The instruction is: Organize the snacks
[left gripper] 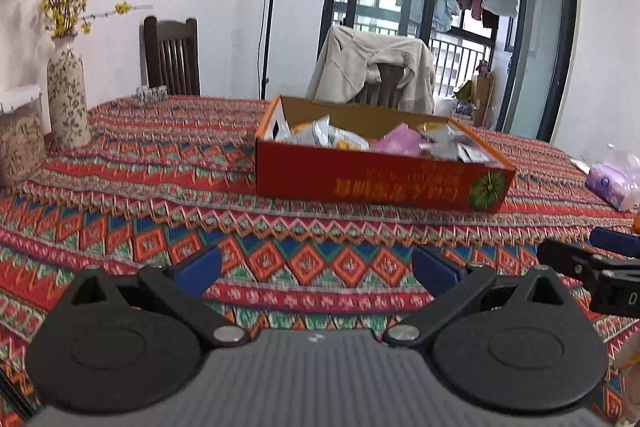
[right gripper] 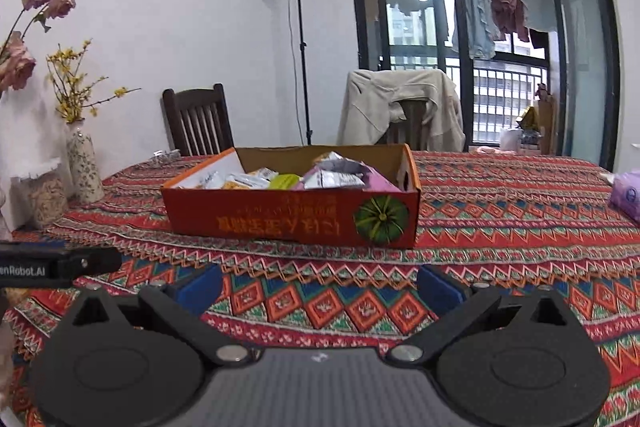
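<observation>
Left gripper [left gripper: 316, 269] and right gripper [right gripper: 320, 285]: jaws spread wide, empty, hovering low over the patterned worktop [right gripper: 500, 195], probably so either can reach in. Red cardboard box [right gripper: 288, 215] sits mid-worktop, open-topped, holding mixed snack packets [right gripper: 336, 177]: white, yellow, pink, silver. No loose snacks visible outside; sorting judged near finished.

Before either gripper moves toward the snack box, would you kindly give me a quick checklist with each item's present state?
1. Left gripper open and holding nothing: ok.
2. Right gripper open and holding nothing: ok.
3. Red box upright on the tablecloth: ok.
4. Snack packets inside the box: ok.
5. Cloth between grippers and box free of objects: ok.
6. Loose snacks left outside the box: cannot tell.
</observation>
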